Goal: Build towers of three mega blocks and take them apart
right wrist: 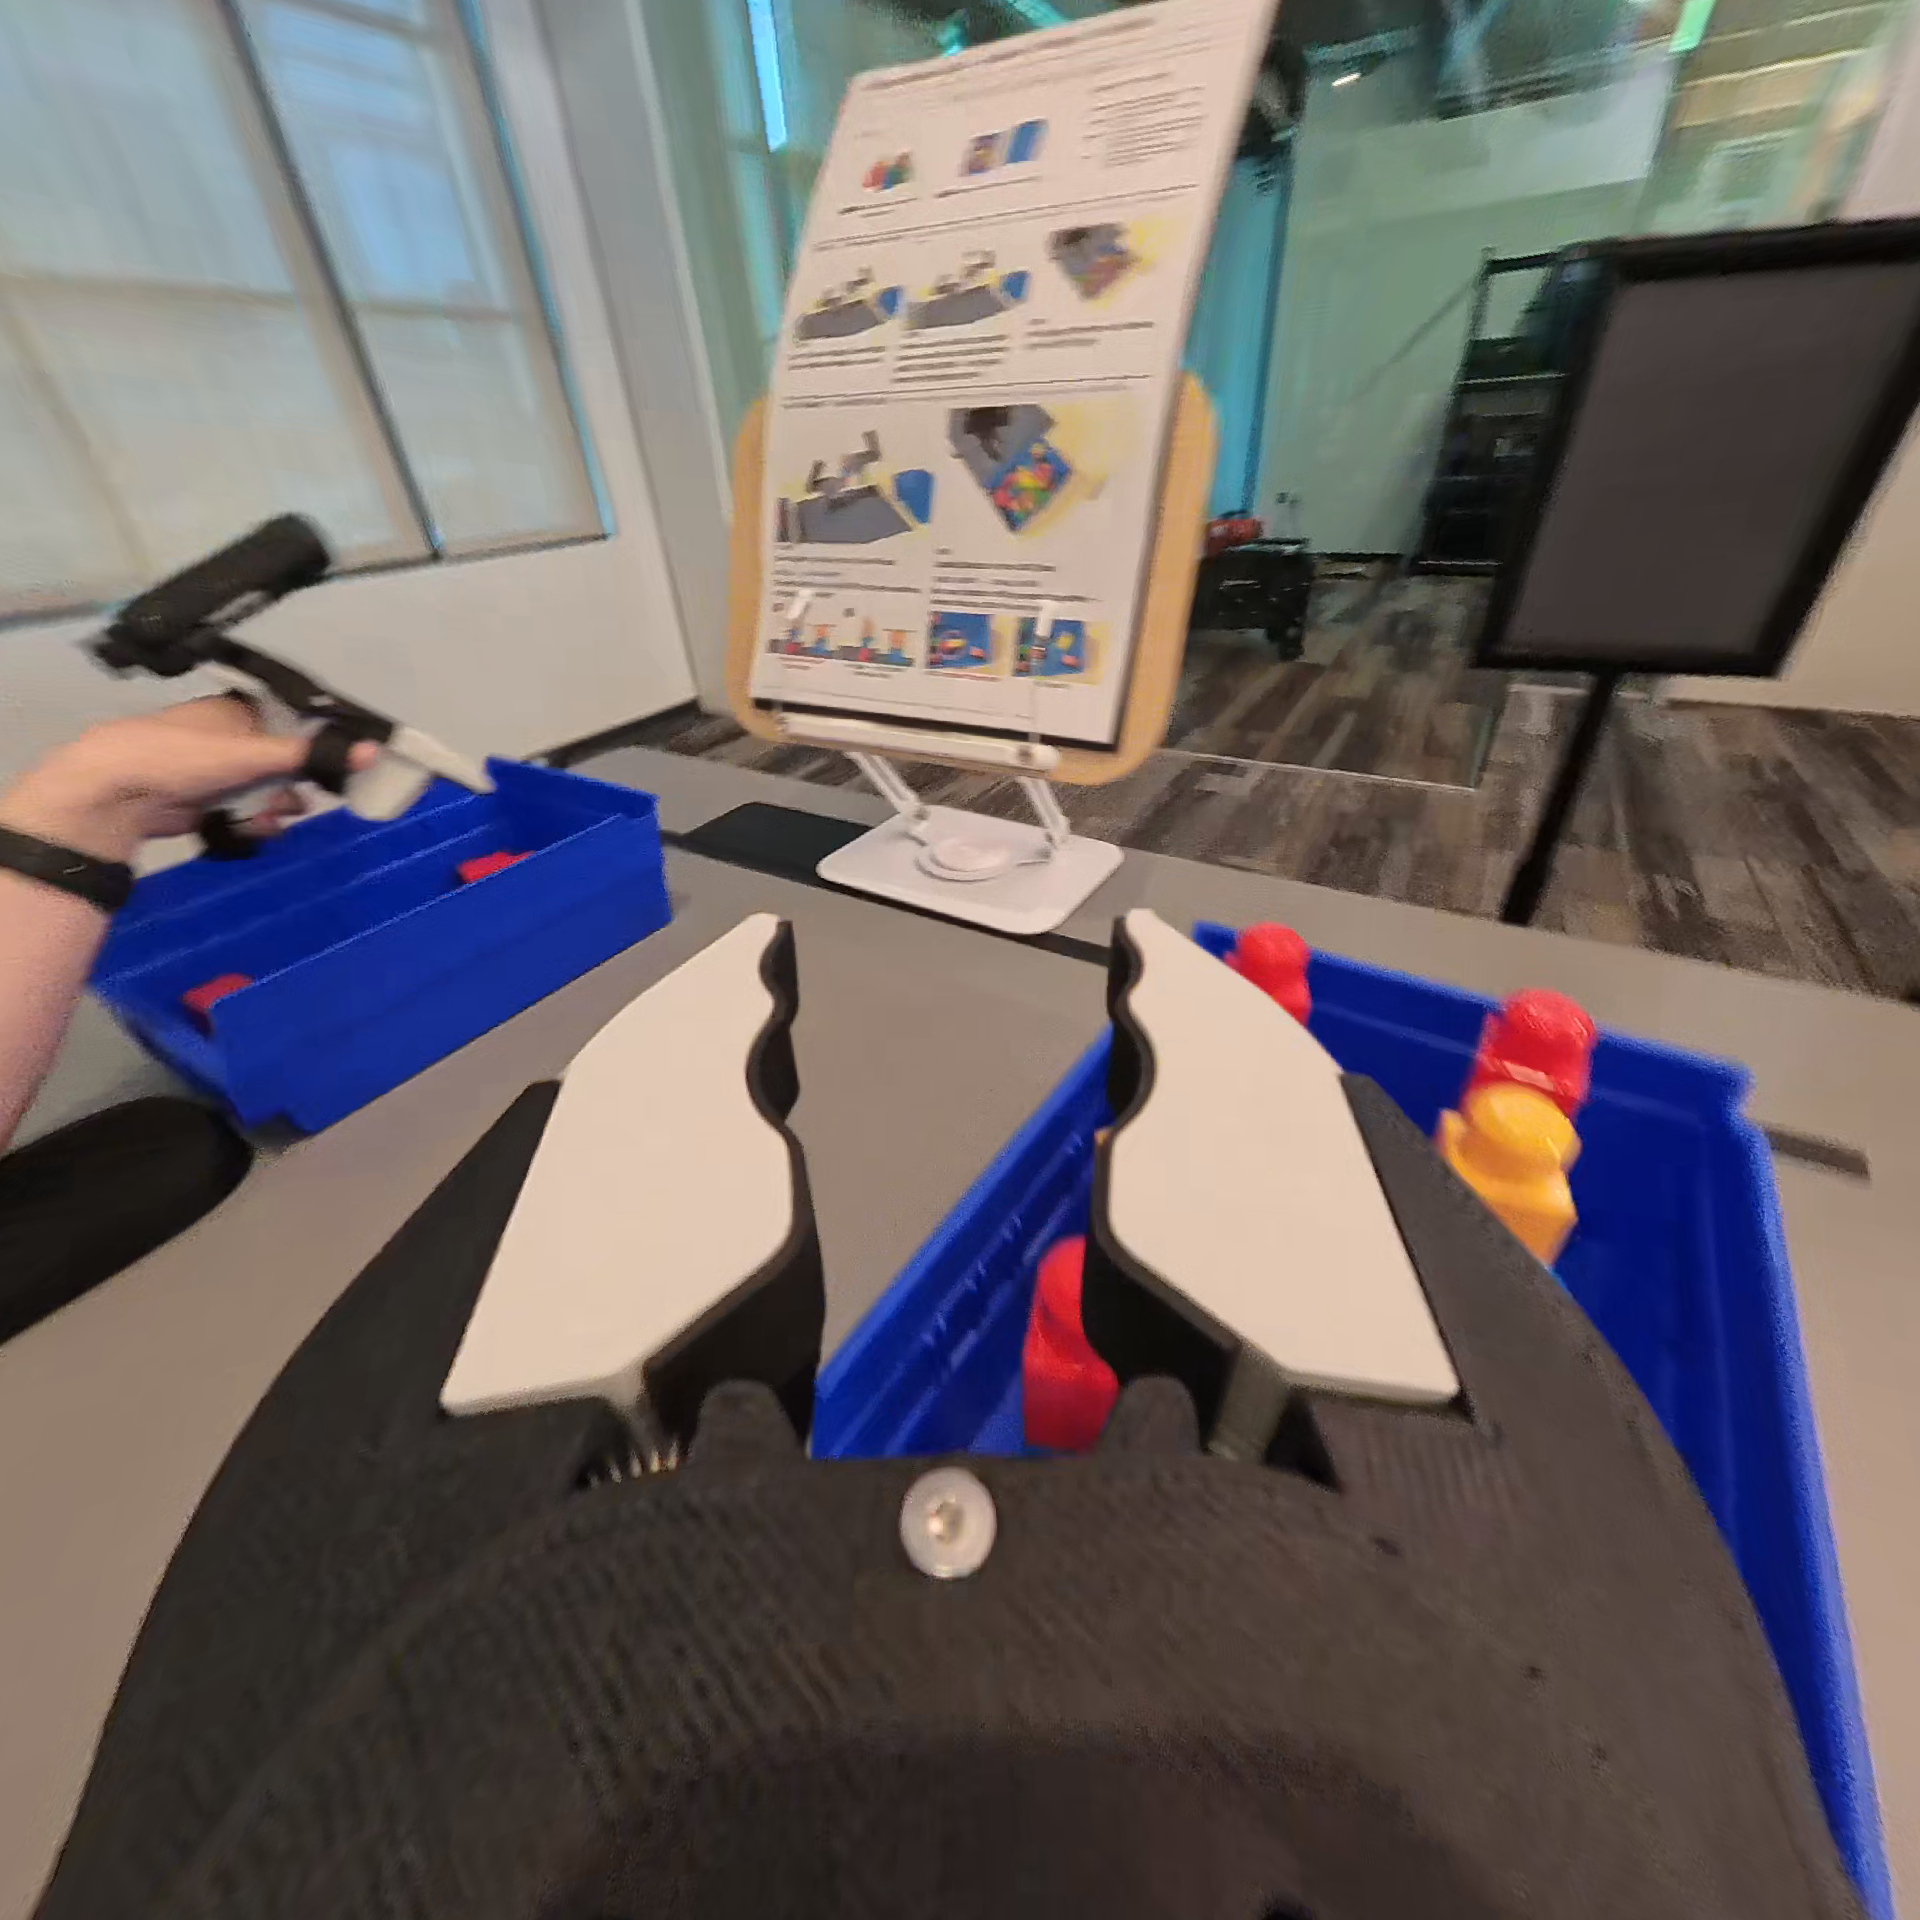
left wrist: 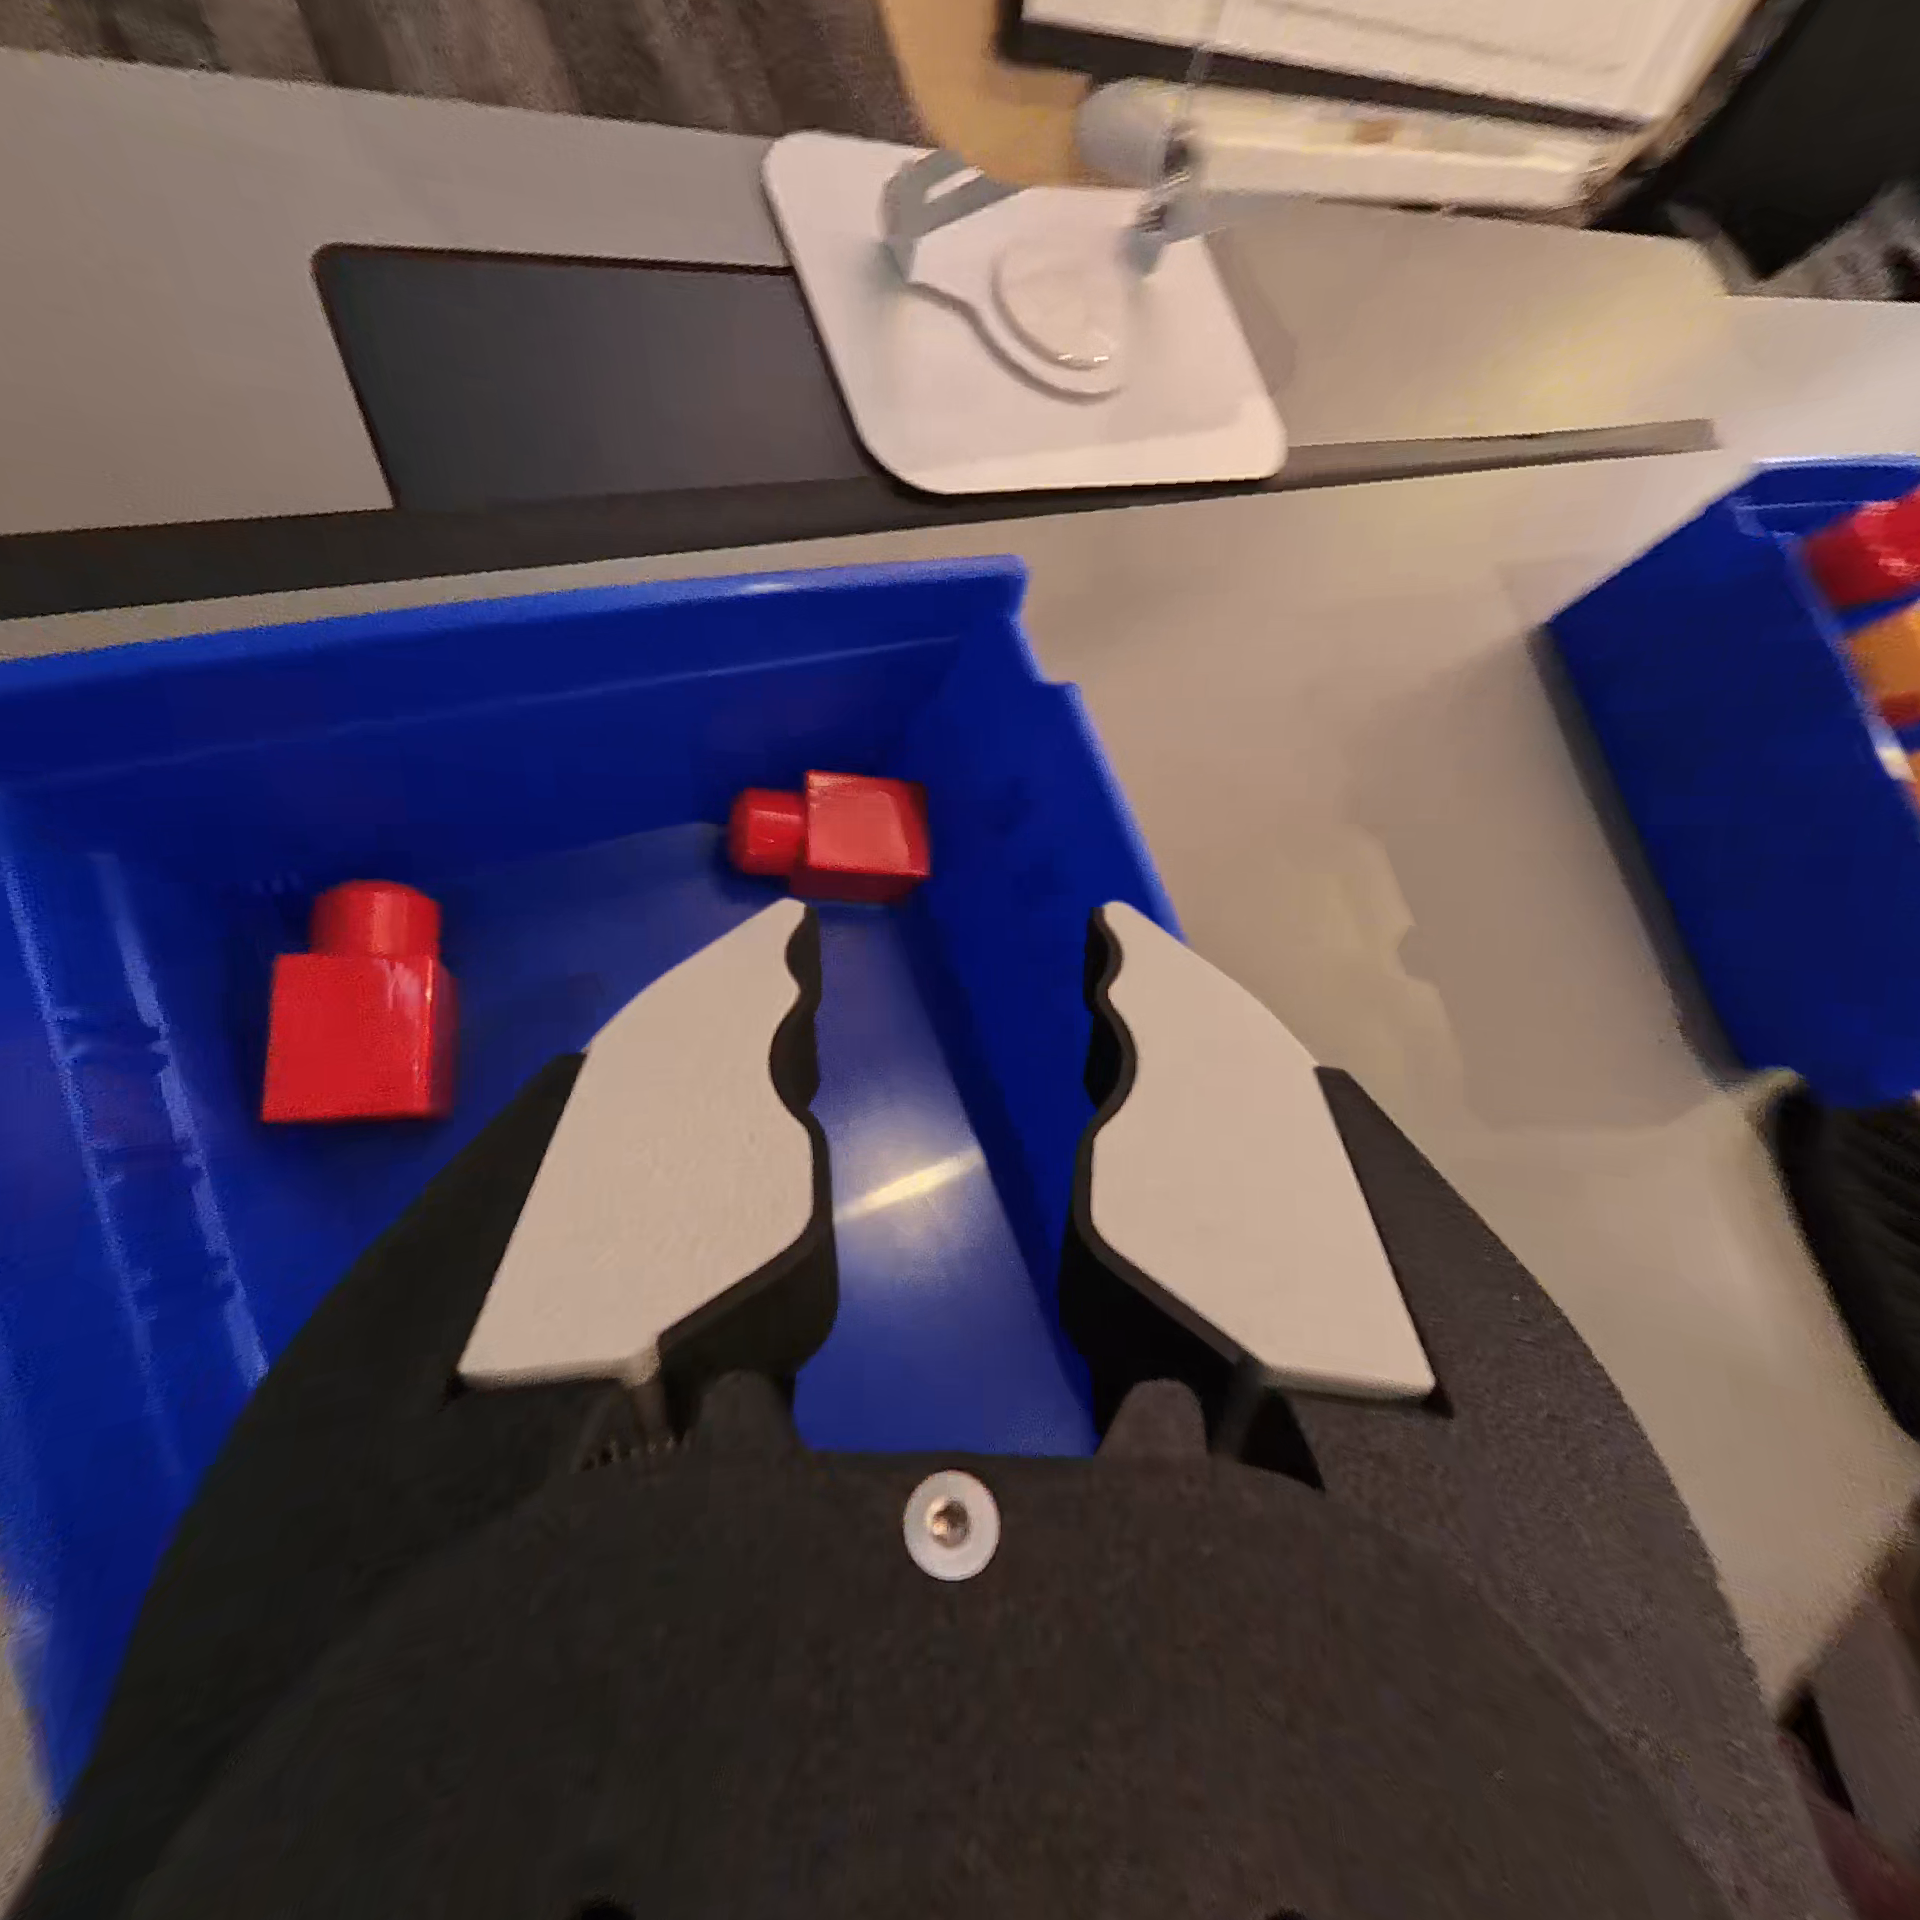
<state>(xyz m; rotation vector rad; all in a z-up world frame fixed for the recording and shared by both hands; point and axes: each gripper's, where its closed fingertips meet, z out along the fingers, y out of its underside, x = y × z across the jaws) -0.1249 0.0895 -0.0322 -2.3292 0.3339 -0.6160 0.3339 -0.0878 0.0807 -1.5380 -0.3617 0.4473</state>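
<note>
Left wrist view: the left gripper [left wrist: 951,914] hangs over the left bin [left wrist: 520,665] with its fingers [left wrist: 707,1091] spread wide and nothing between them. Two red blocks lie on their sides on the bin floor: one [left wrist: 857,836] just beyond the fingertips, near the bin's right wall, the other [left wrist: 358,1013] toward its left side. A stand base [left wrist: 1039,343] sits on the table [left wrist: 1403,831] beyond the bin, and a second bin shows only as a blurred edge at far right. Right wrist view: the right gripper [right wrist: 951,935] hovers at the left wall of the right bin [right wrist: 1683,1299], fingers [right wrist: 1226,1164] likewise wide and empty. In that bin stand a tower [right wrist: 1517,1122] with a red block on an orange one, whose lower part is hidden, a red block [right wrist: 1278,961] at the far wall and another red block [right wrist: 1060,1351] low between the finger bases. Only this view shows the towers, the instruction sheet [right wrist: 997,364] on its stand beyond the right bin, and a hand [right wrist: 135,779] holding the left gripper above the left bin. Only the left view shows how the loose blocks lie. The work appears to be between grasps, probably at the picking-up stage; the next move seems to call for lowering the left fingers around the nearer red block and closing squarely on its flat sides.
</note>
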